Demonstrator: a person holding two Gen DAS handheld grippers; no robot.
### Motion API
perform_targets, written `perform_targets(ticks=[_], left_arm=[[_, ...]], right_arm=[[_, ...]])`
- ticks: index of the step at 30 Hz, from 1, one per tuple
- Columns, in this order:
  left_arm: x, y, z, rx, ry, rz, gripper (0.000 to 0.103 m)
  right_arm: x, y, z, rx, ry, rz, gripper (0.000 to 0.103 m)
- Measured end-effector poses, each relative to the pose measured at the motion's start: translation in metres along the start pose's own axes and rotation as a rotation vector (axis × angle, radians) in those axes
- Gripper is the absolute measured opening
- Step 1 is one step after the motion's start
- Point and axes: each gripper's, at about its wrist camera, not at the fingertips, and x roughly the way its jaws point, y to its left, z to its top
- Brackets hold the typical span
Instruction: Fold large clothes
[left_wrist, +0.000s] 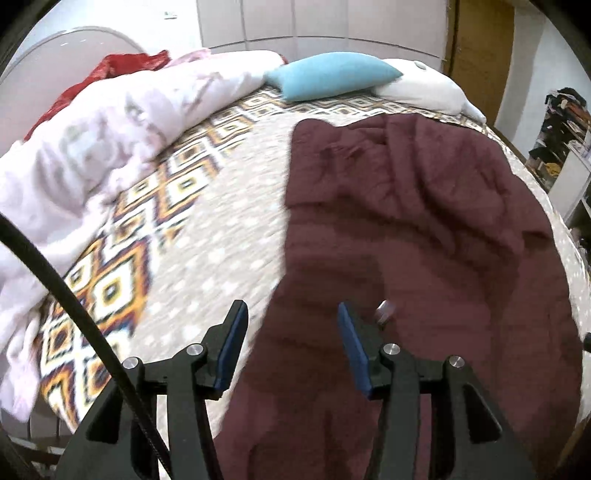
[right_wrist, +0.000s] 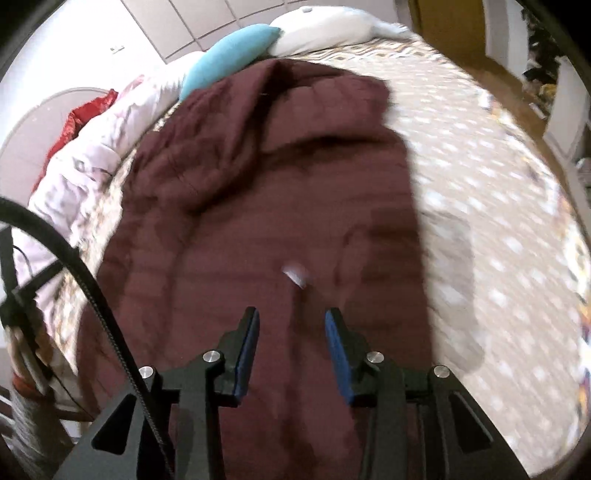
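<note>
Maroon coat (left_wrist: 406, 221) lies spread on bed (left_wrist: 221, 240) just ahead of both grippers, left gripper (left_wrist: 291, 314) & right gripper (right_wrist: 291, 319) wide open, holding nothing, prob lining up for hem grab.

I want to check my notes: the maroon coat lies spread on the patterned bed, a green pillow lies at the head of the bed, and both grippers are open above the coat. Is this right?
One detail is wrong: the pillow is light blue, not green, as the left wrist view shows. The rest holds: the maroon coat lies spread on the patterned bed, and the left gripper and right gripper are both open above it.
</note>
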Motion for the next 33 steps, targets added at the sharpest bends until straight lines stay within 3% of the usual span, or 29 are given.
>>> perform_targets(ticks=[6,10,17,21,26,33], left_arm=[[-0.009,0.054,-0.045,-0.078,0.034,0.003,0.053],[-0.003,0.079,-0.067,-0.128,0.086,-0.052,0.054],[0.016,0.092,-0.107,-0.169,0.206,-0.301,0.053],[0.006,0.099,-0.124,-0.195,0.182,-0.332,0.053],[-0.009,0.113,-0.148,-0.244,0.173,-0.397,0.053],[-0.036,0.124,-0.186,-0.223,0.125,-0.372,0.053]], right_arm=[[-0.054,-0.056,-0.06,0.061,-0.079,-0.135,0.05],[-0.062,-0.082,-0.085,0.137,-0.094,-0.149,0.052],[-0.028,-0.116,-0.123,0.341,-0.05,0.092,0.052],[-0.031,-0.115,-0.14,0.39,-0.103,0.18,0.053],[-0.036,-0.114,-0.165,0.377,-0.084,0.281,0.053],[-0.024,-0.108,-0.212,0.364,-0.019,0.367,0.055]])
